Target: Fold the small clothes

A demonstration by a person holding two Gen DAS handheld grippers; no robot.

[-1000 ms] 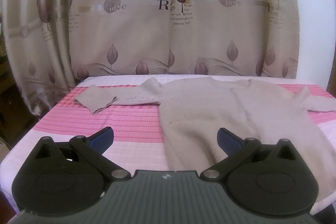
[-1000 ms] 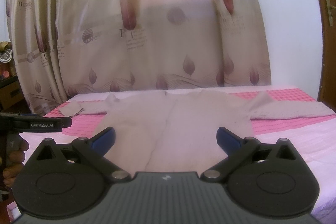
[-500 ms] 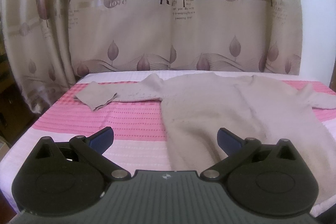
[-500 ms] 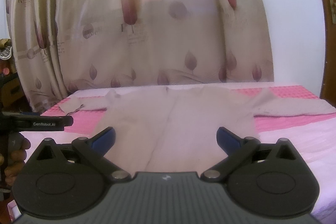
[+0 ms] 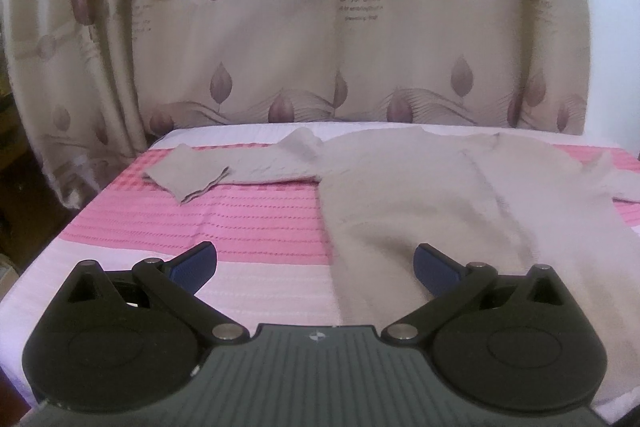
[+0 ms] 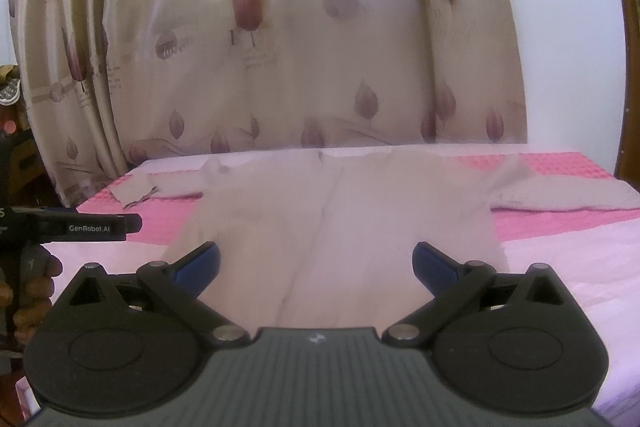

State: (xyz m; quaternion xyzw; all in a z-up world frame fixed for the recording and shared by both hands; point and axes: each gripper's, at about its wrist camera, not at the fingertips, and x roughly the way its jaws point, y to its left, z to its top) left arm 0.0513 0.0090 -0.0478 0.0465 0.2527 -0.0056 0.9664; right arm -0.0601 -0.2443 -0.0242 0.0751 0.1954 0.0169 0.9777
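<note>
The fingers (image 5: 192,265) of the left gripper (image 5: 314,265) are spread wide and hold nothing; those of the right gripper (image 6: 316,265) are parted the same way, also bare. Ahead of both lies a beige knit sweater (image 5: 420,195), flat on the bed (image 5: 248,219), its neck toward the far side and its hem toward the grippers. Its left sleeve (image 5: 224,173) reaches out over the pink cover, the cuff slightly turned; the right sleeve (image 6: 560,193) stretches to the bed's right edge. In the right wrist view, a hand (image 6: 32,287) holds the left tool at far left. A patterned curtain (image 5: 280,47) hangs close behind the bed. Bare cover lies left of the sweater body.
</note>
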